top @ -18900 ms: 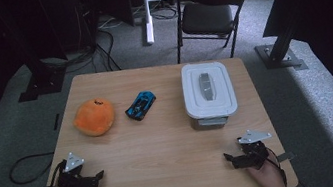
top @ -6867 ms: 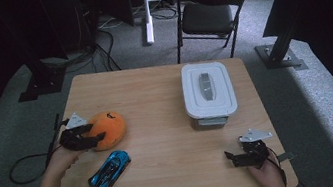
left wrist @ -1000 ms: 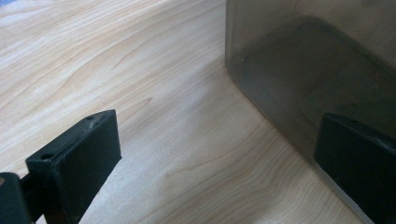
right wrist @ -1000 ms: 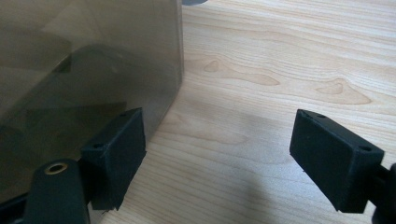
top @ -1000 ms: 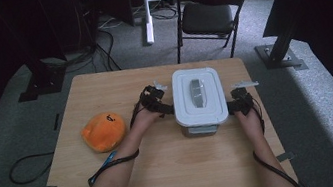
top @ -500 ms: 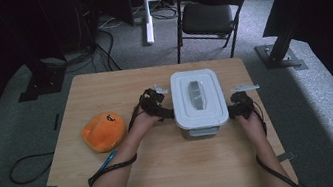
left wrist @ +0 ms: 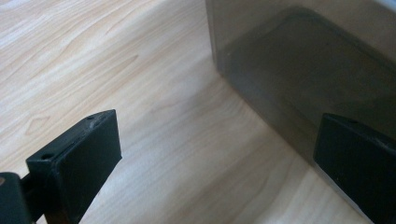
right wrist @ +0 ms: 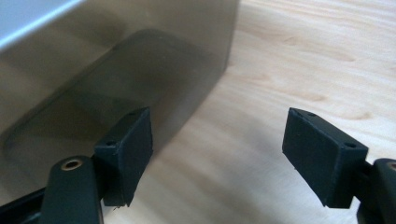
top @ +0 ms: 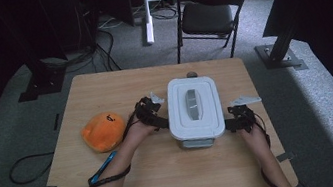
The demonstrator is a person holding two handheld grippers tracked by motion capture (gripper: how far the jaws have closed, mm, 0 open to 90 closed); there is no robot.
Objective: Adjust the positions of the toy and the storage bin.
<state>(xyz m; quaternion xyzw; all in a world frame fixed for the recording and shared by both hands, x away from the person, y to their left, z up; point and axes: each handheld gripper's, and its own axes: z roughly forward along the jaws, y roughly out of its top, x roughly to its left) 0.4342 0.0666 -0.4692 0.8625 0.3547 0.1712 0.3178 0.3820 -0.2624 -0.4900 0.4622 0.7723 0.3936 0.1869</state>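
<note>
Container (top: 194, 112) with white lid stood mid-counter (top: 103, 91); left gripper (top: 154, 117) and right gripper (top: 234, 122) flanked it, fingers released, apparently braced to shift it. Orange plush (top: 103, 131) lay left of container.

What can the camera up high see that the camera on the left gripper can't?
High view alone: the orange plush toy, the blue toy car partly under the person's left forearm, the box's white lid, the right gripper, and the folding chair. Left gripper view alone: the box's translucent grey side wall up close, between its open jaws. Both: the wooden table and the left gripper.
</note>
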